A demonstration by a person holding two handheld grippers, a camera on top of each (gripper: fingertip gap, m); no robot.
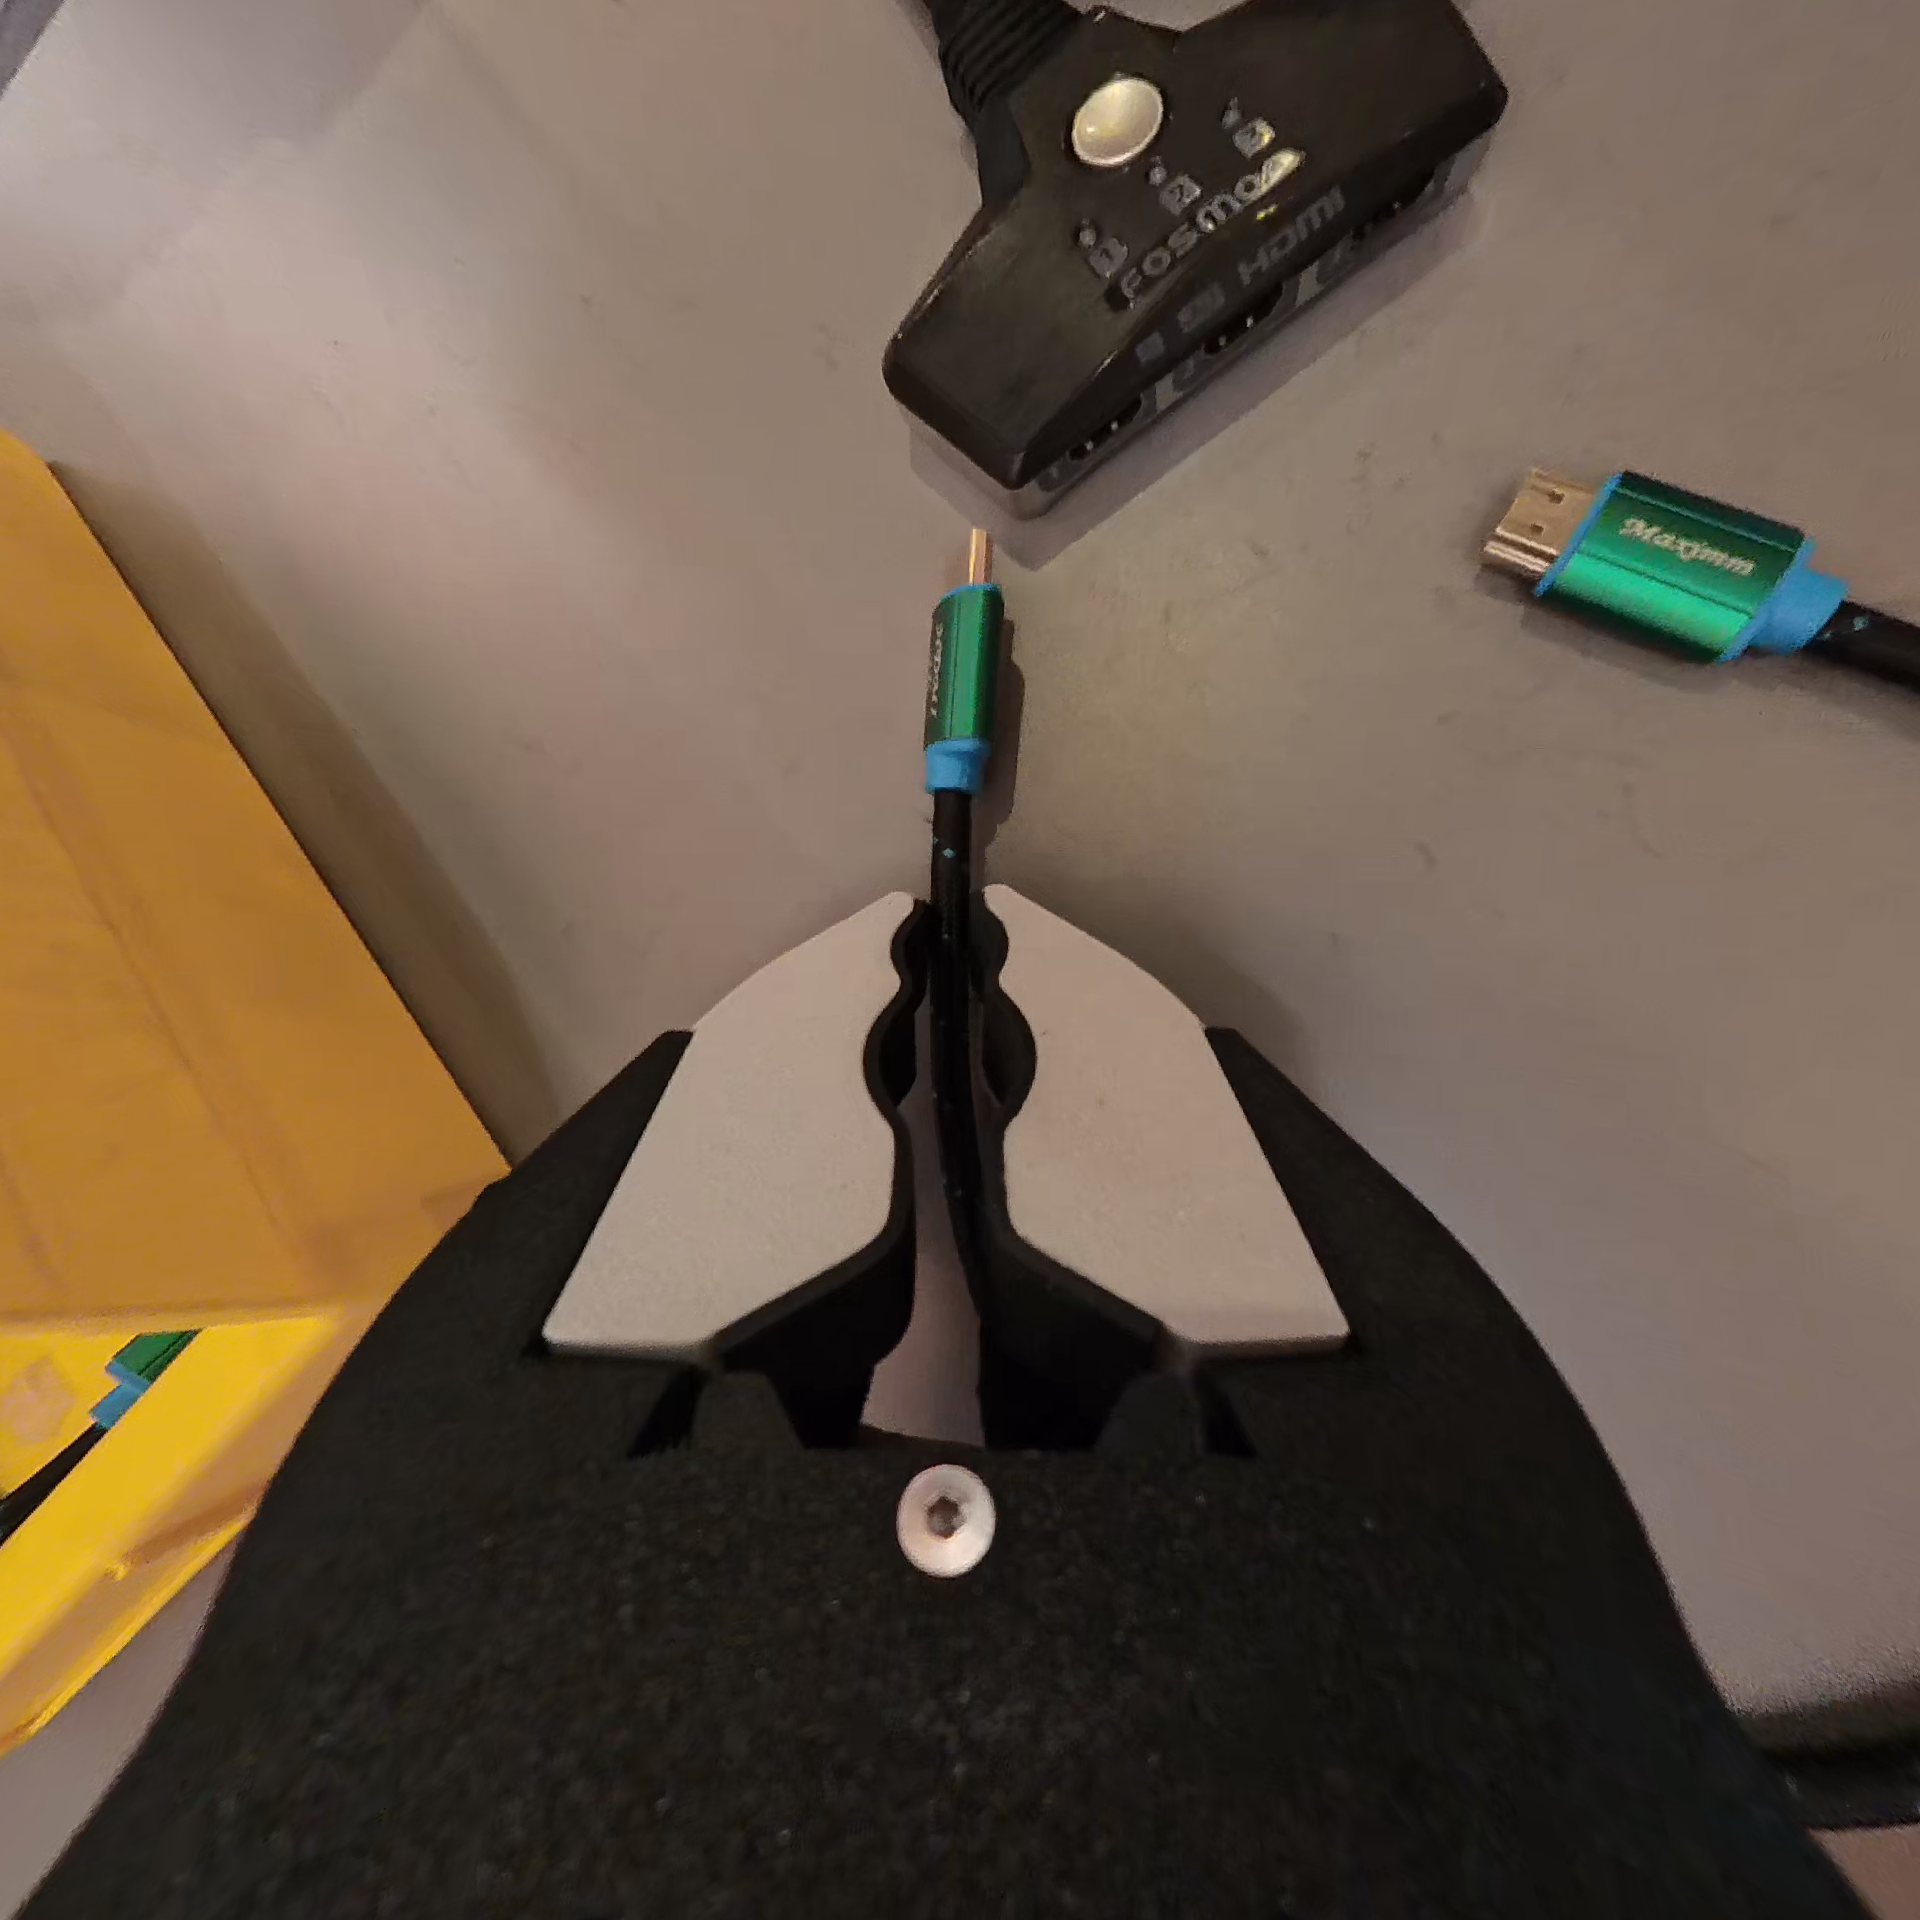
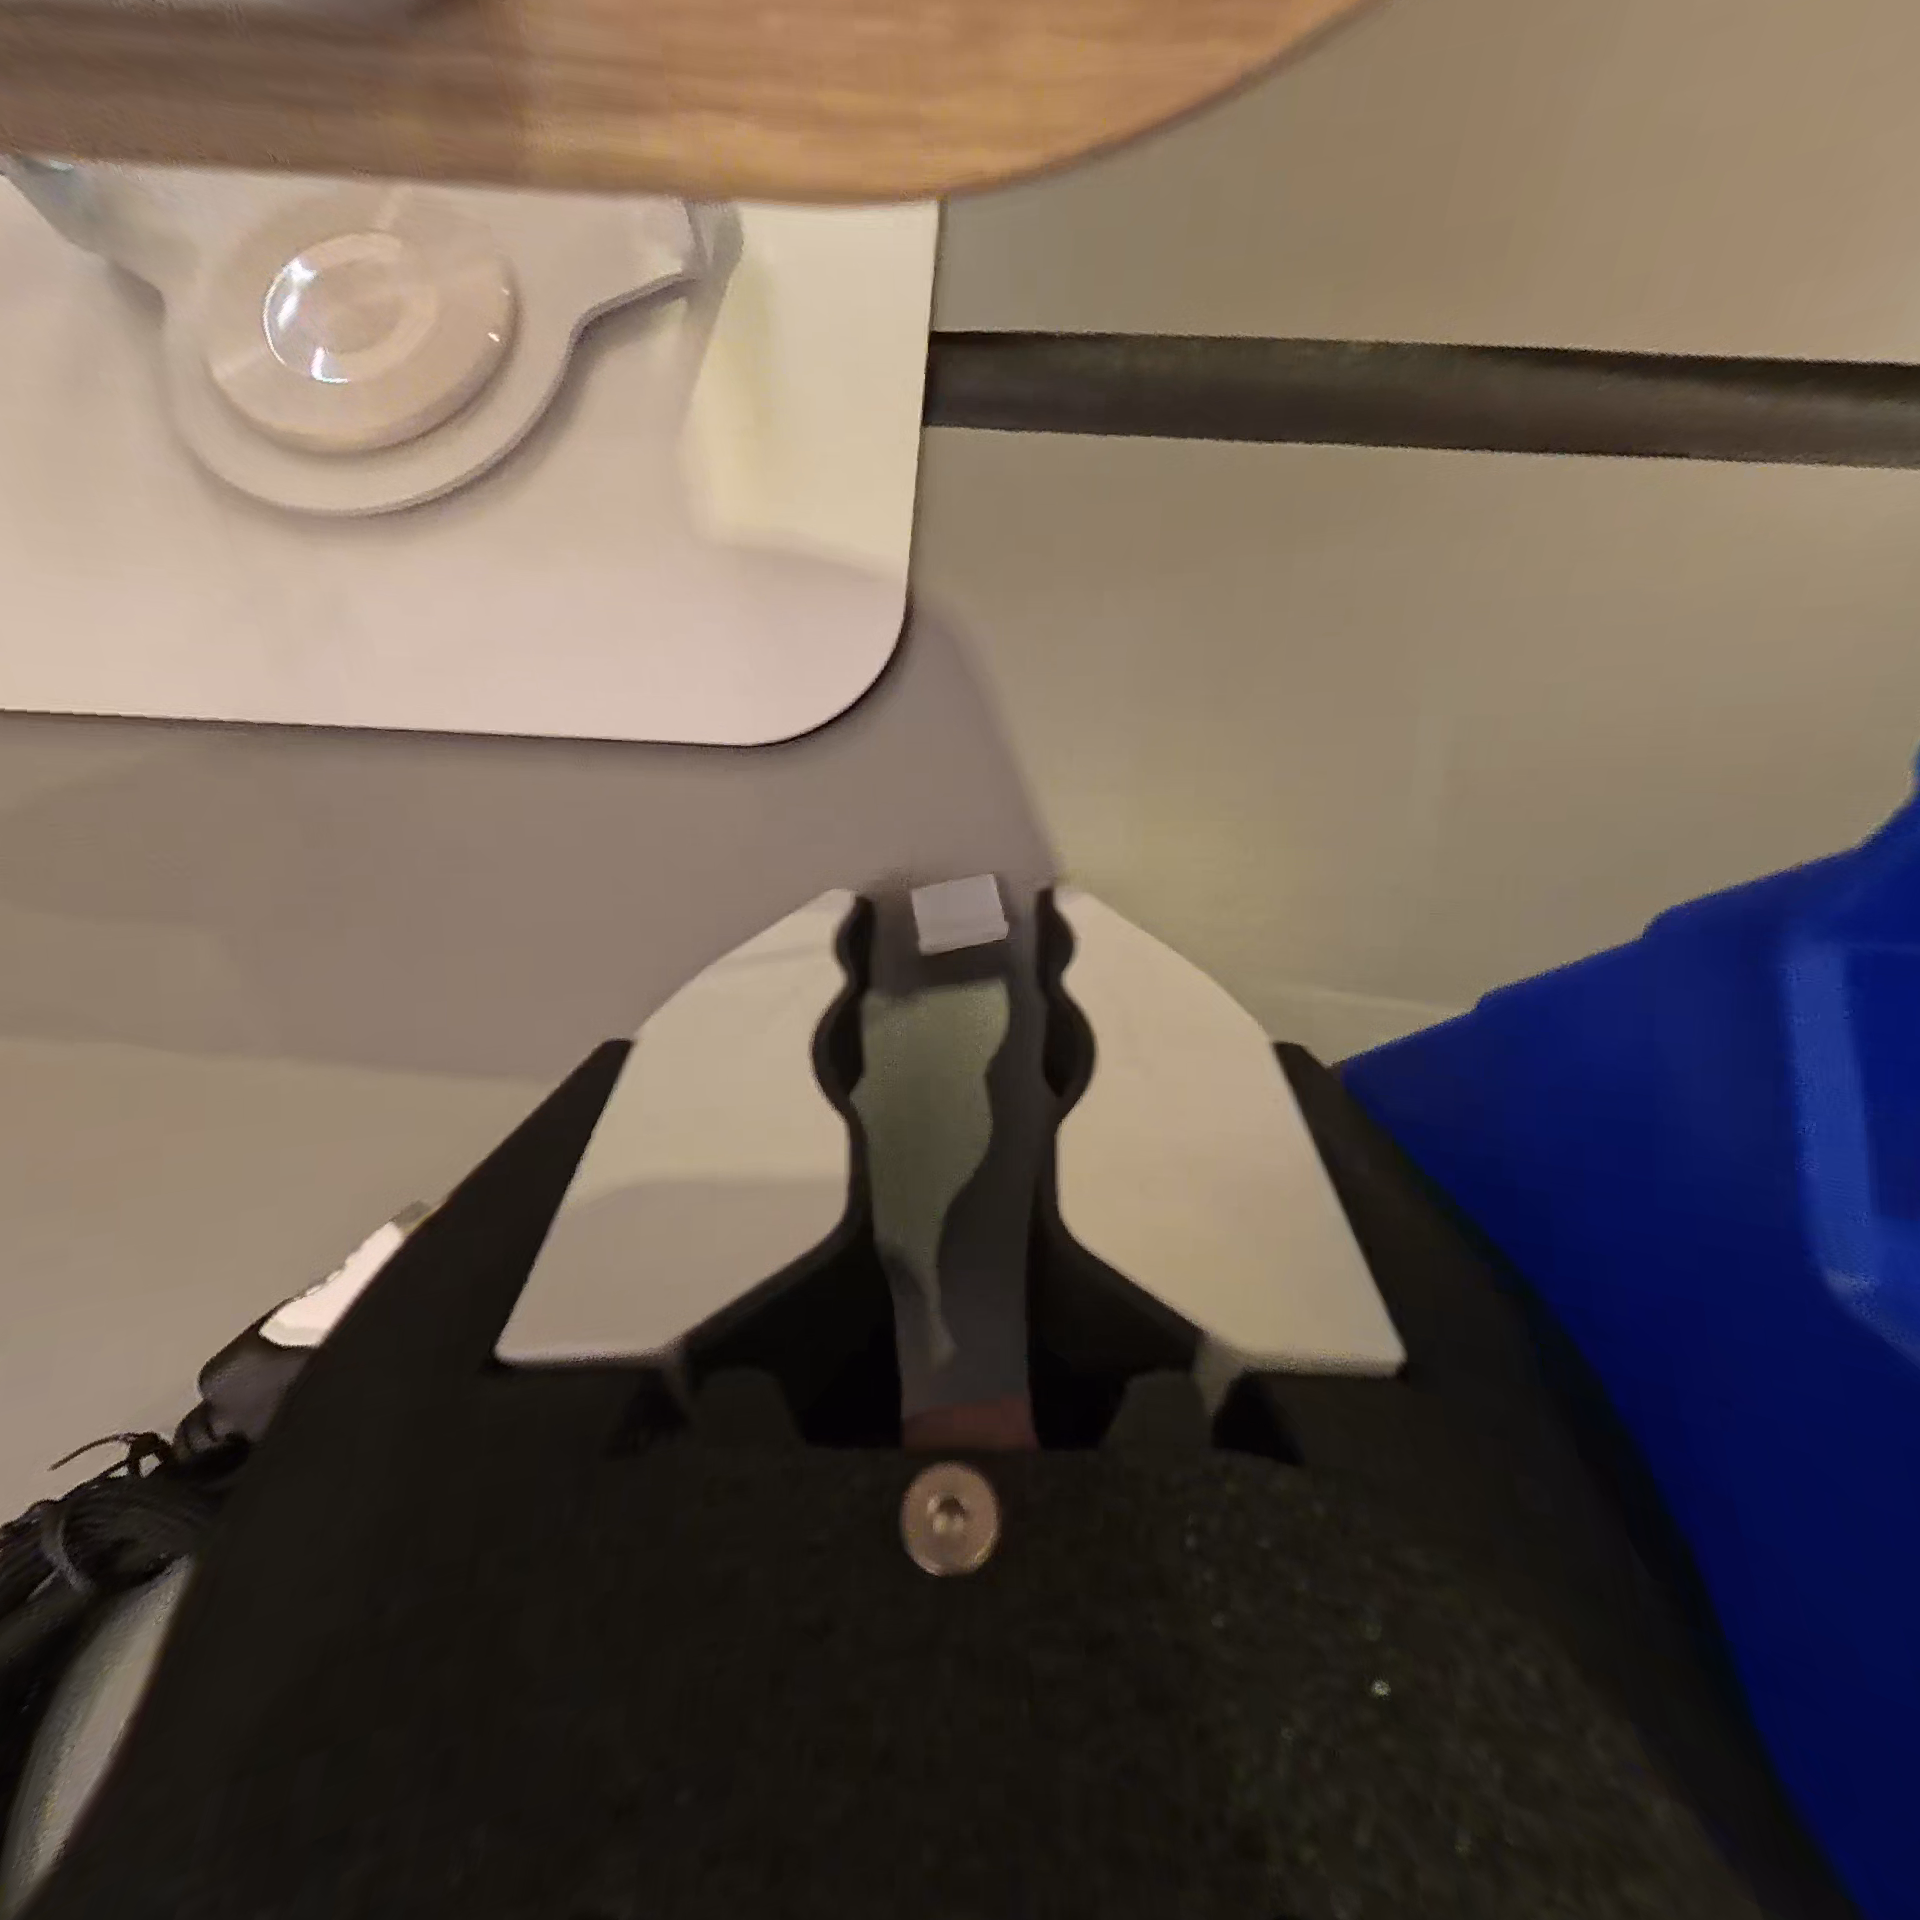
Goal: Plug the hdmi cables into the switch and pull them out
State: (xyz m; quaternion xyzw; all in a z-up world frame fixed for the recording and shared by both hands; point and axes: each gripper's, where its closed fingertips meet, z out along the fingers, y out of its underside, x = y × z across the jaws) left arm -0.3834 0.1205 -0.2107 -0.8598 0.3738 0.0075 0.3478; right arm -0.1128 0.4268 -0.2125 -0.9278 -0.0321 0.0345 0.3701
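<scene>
My left gripper (image 1: 951, 902) is shut on the black braided cord of an HDMI cable. Its green plug (image 1: 961, 665) with blue collars is turned on edge and points away from me. The gold tip is a short way from the near corner of the black HDMI switch (image 1: 1195, 249), not touching it. The switch lies on the grey table with its ports facing the front right. A second green HDMI plug (image 1: 1652, 566) lies loose to the right of the switch. My right gripper (image 2: 951, 894) is slightly open and holds nothing; neither the switch nor the cables show in its view.
A yellow bin (image 1: 177, 935) stands at the left, with another green plug (image 1: 145, 1361) inside it. The right wrist view shows a white stand base (image 2: 468, 520), a black cable (image 2: 1455, 400) across the table, a wooden edge (image 2: 623, 83), a blue object (image 2: 1662, 1143) at the right and a small pale square (image 2: 956, 914) on the table by my fingertips. Tip to tip, the grippers are about 40 centimeters apart. The green plug (image 1: 145, 1361) lies some 15 centimeters from my left tips, 50 centimeters from my right tips.
</scene>
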